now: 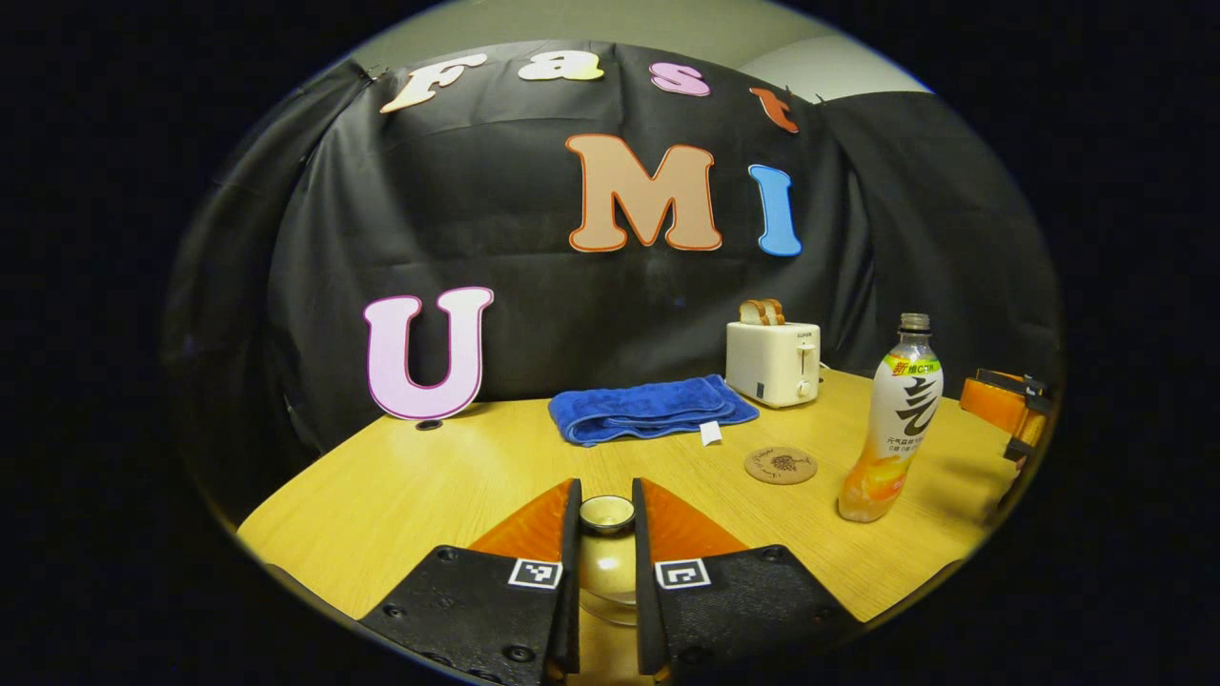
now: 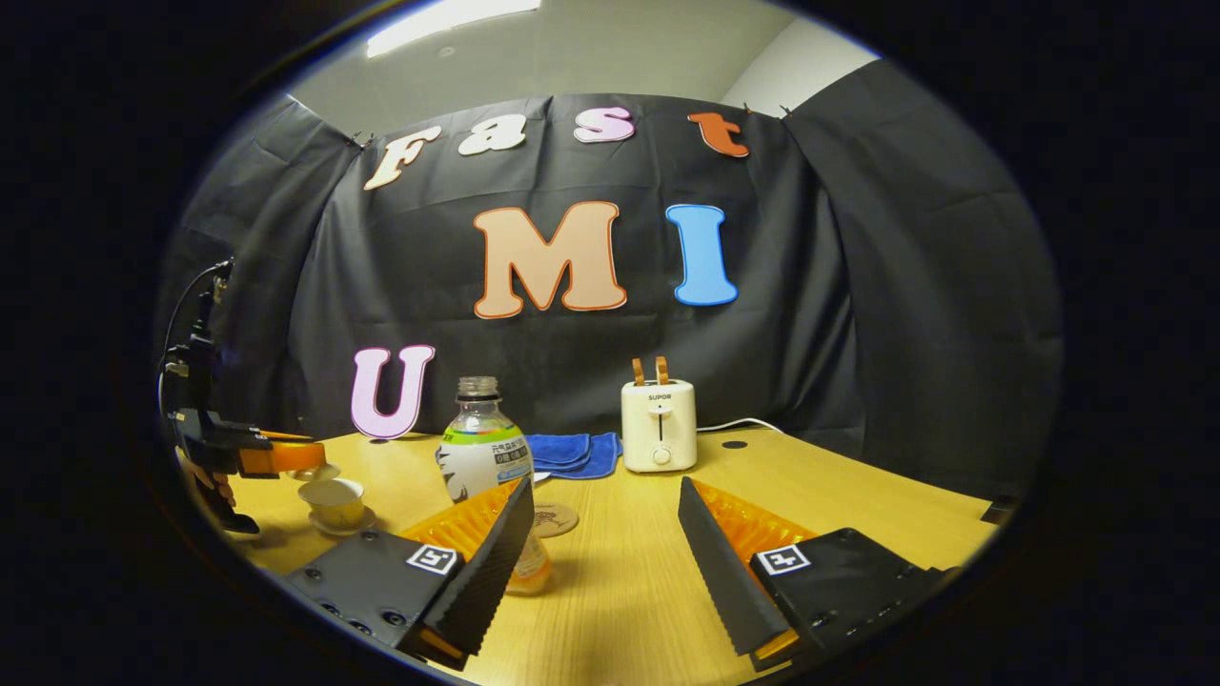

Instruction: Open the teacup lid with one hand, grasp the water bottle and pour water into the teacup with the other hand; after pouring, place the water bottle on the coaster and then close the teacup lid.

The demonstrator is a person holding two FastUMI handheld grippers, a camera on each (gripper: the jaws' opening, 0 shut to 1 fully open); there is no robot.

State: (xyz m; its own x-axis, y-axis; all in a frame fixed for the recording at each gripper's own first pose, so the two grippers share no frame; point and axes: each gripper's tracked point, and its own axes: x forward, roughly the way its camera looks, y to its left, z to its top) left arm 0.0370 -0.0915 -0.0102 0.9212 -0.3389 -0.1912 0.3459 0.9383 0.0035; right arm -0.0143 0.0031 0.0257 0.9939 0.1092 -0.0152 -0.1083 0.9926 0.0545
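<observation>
My left gripper [image 1: 606, 494] is shut on the round knob of the teacup lid [image 1: 607, 519]. In the right gripper view this left gripper [image 2: 272, 459] holds the lid a little above the open teacup [image 2: 334, 497], which stands on its saucer at the table's left. The capless water bottle [image 1: 891, 429], with orange liquid at the bottom, stands upright right of the round coaster [image 1: 781, 465]. My right gripper [image 2: 605, 495] is open; the bottle [image 2: 484, 443] stands just behind its left finger, outside the gap. The coaster [image 2: 558, 519] lies beyond the bottle.
A white toaster [image 1: 774, 362] with bread slices stands at the back, with a folded blue towel [image 1: 648, 408] to its left. In the right gripper view the toaster [image 2: 658, 424] and towel [image 2: 572, 453] are straight ahead. The wooden table [image 2: 858, 495] runs rightward to the curtain.
</observation>
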